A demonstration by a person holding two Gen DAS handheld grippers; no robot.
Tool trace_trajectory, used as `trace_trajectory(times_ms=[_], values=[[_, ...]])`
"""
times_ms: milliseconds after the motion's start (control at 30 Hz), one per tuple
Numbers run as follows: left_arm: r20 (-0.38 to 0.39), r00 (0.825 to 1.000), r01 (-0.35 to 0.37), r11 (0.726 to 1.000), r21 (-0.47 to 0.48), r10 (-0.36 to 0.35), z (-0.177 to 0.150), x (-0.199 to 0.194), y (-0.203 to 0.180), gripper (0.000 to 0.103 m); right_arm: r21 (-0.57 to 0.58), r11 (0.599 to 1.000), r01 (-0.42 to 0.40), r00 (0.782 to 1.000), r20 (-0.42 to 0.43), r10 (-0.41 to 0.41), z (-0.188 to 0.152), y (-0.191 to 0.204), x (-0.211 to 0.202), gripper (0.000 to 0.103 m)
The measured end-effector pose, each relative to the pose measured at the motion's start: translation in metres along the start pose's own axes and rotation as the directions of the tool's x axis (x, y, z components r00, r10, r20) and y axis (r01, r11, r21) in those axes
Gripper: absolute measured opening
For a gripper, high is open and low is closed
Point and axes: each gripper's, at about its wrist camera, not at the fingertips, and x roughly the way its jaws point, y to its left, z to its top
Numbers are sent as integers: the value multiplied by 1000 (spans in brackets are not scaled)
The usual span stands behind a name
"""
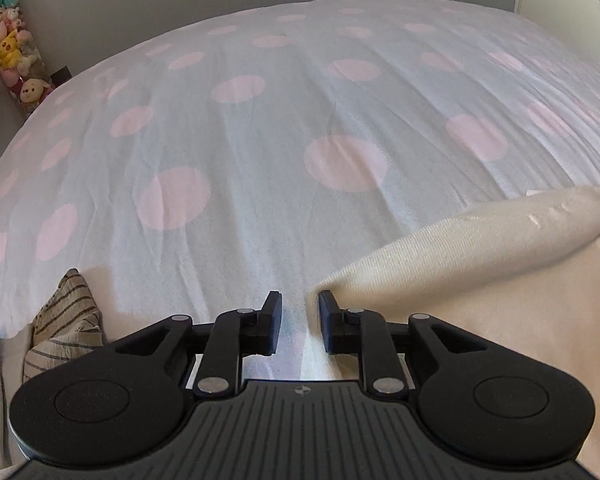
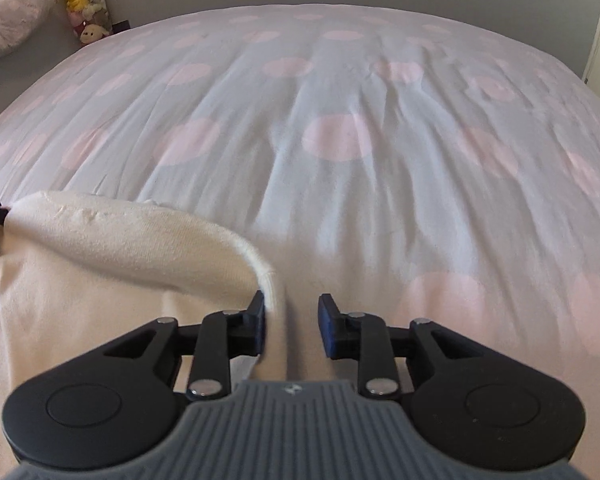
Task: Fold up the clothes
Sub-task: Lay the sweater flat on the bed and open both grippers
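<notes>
Bedroom setting: grey wall, with a bed (image 1: 284, 128) under a white cover printed with pink dots filling most of both views.

Item 1, cream garment (image 1: 480, 280): lies on the near part of the bed, between the two tools. Its folded-over top edge runs from one gripper to the other, forming a soft rolled ridge.

Item 2, striped cloth (image 1: 64, 320): crumpled at the near left edge, apart from the cream garment.

Item 3, left gripper (image 1: 300, 326): jaws parted, nothing pinched. The garment's corner touches the outer side of one finger only; bed cover shows through the gap.

Item 4, right gripper (image 2: 291, 328): jaws parted. The garment's hem lies in the gap against one finger, unclamped.

Item 5, soft toys (image 1: 12, 52): stacked in a clear column by the wall.

Step, as judged: a fold looks just laid and let go. The next move likely calls for clearing both tools, then regripping an edge for a further fold.

View differences: only the left wrist shows the striped cloth; only the right wrist shows a pink bolster (image 2: 12, 20) and the hem inside the jaws.
</notes>
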Motion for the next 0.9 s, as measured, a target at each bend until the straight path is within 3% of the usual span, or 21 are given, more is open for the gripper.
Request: trace_trajectory(times_ms=[133, 167, 333, 600, 800, 900], values=[[57, 998, 32, 997, -64, -28, -10, -35, 11, 39, 49, 999, -13, 999, 41, 11, -6, -6, -22, 43], [64, 997, 42, 996, -81, -37, -16, -47, 14, 40, 53, 999, -10, 998, 59, 7, -11, -6, -32, 45], [27, 998, 63, 988, -144, -59, -55, -101, 21, 40, 96, 995, -10, 995, 104, 0, -51, -1, -89, 45], [-61, 994, 69, 966, -251, -86, -150, -166, 4, 40, 191, 981, 12, 992, 117, -35, -149, 31, -171, 49], [-106, 987, 83, 949, -306, -120, -200, -193, -16, 45, 263, 965, 6, 987, 153, -48, -205, 55, -212, 53], [-126, 986, 72, 958, -279, -111, -215, -198, -29, 47, 295, 955, -12, 984, 176, -42, -229, 61, -223, 53]])
